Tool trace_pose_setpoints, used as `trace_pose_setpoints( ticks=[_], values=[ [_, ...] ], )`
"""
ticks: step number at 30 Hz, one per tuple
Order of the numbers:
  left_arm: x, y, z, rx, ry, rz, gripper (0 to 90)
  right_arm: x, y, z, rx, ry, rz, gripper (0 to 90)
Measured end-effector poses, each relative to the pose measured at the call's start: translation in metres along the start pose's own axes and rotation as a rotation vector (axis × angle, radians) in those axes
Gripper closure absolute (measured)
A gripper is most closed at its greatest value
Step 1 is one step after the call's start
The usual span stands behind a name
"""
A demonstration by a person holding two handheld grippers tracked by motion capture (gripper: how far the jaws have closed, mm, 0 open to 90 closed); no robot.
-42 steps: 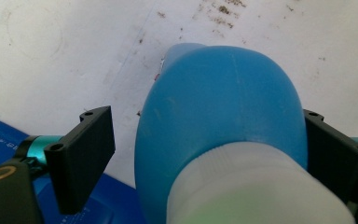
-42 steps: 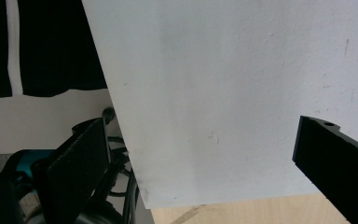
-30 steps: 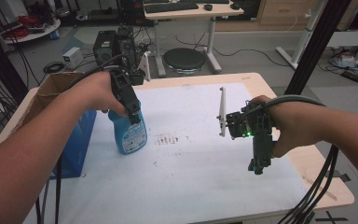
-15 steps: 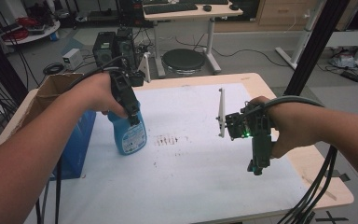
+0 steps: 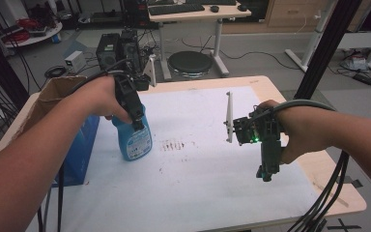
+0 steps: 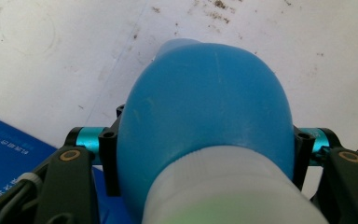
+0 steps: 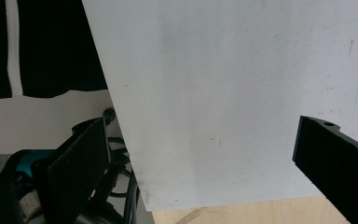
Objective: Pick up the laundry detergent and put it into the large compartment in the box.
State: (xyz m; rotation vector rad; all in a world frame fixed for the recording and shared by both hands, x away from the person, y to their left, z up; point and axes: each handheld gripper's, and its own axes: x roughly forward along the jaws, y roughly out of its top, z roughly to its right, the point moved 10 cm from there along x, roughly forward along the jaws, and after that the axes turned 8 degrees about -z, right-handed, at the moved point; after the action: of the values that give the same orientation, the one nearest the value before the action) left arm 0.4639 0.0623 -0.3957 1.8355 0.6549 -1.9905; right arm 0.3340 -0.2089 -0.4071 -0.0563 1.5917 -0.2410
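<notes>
A person's left gripper (image 5: 134,116) clamps a blue spray bottle (image 5: 134,140) standing upright on a white table sheet (image 5: 198,193), at about nine o'clock in the high view. Its jaws have just been closing, and the left gripper view shows them now pressed against either side of the bottle's shoulder (image 6: 205,107), just below the white cap (image 6: 228,191). A patch of brown marks (image 5: 172,145) lies on the sheet at three o'clock from the bottle, near it and apparently not yet cleaned.

The right gripper (image 5: 265,166) hangs over the sheet at about three o'clock, well apart from the bottle. In the right gripper view its jaws stand wide with nothing between them but the bare sheet below. A thin white stick (image 5: 229,117) rises at its eleven o'clock.

Judging from this, the grasp on the bottle is made; lifting it, aiming it at the marks and wiping them away all appear to remain. A blue box (image 5: 79,154) sits just beside the bottle at nine o'clock.
</notes>
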Motion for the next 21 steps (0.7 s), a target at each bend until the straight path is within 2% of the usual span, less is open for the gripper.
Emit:
trace_pose_setpoints(
  ticks=[8,9,12,18,21],
  values=[
    [0.0003,0.0005,0.0003,-0.011,0.0,0.002,36.7,-0.0001,-0.0004,0.0003,-0.007,0.003,-0.001,2.8],
    [0.0002,0.0005,-0.0008,-0.009,0.018,0.0,36.7,-0.0001,-0.0005,0.0003,-0.001,0.002,-0.003,2.8],
    [0.0001,0.0003,-0.0008,-0.008,0.024,-0.004,38.2,-0.0002,-0.0007,0.0016,-0.009,-0.002,-0.002,2.8],
    [0.0,0.0002,-0.001,0.006,0.043,-0.006,39.0,0.0001,0.0,0.0007,0.005,0.001,0.001,2.8],
    [0.0003,0.0001,-0.0013,0.004,0.031,0.011,39.2,0.0001,-0.0001,0.001,0.002,0.0,-0.002,2.8]
  ],
)
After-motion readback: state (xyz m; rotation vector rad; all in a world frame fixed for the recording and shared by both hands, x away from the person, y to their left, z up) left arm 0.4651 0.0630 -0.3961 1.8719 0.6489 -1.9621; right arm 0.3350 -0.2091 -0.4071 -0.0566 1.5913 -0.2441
